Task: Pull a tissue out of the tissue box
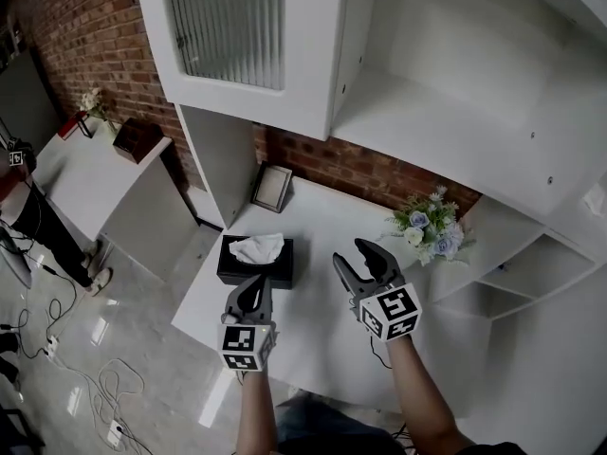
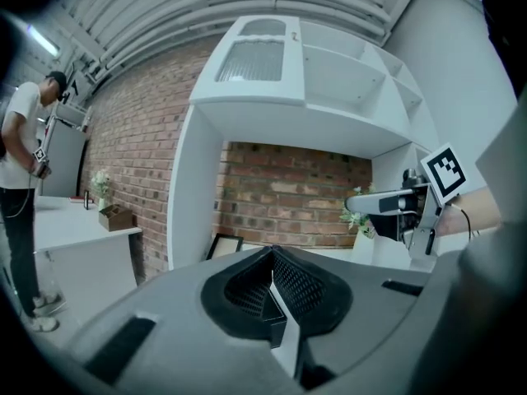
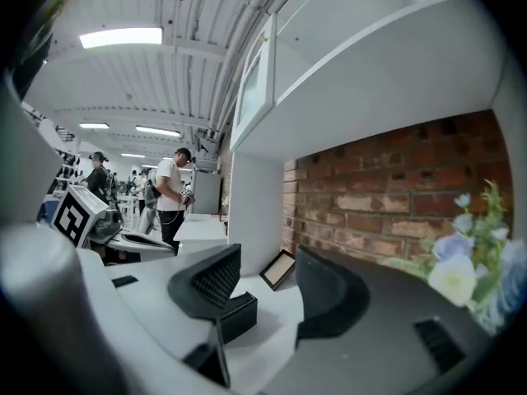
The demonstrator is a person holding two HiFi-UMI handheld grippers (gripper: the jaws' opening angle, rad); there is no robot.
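Head view looks steeply down on a room with a red brick wall [image 1: 360, 169] at the far side and a glossy grey floor [image 1: 142, 330] at the left, where loose cables [image 1: 95, 387] lie. One tall white shelving unit [image 1: 313, 55] stands against the brick, with a ribbed glass door at its upper left and bare shelves to the right. Below it runs one white tabletop [image 1: 322, 226]; a second white table [image 1: 95, 173] stands well apart at the far left, with a person [image 1: 28, 216] beside it.

Four things are on the main tabletop. One black tissue box [image 1: 254, 263] sits near the left edge, with one white tissue [image 1: 258, 248] standing out of its top. One picture frame [image 1: 273, 188] leans at the far side. One bunch of flowers [image 1: 429, 227] is at the right.

Two grippers hover at the near side. The left gripper [image 1: 249, 297], just on the near side of the box, has its jaws pressed together with nothing between them. The right gripper [image 1: 351, 251], to the right of the box, has its jaws spread wide and grips nothing.
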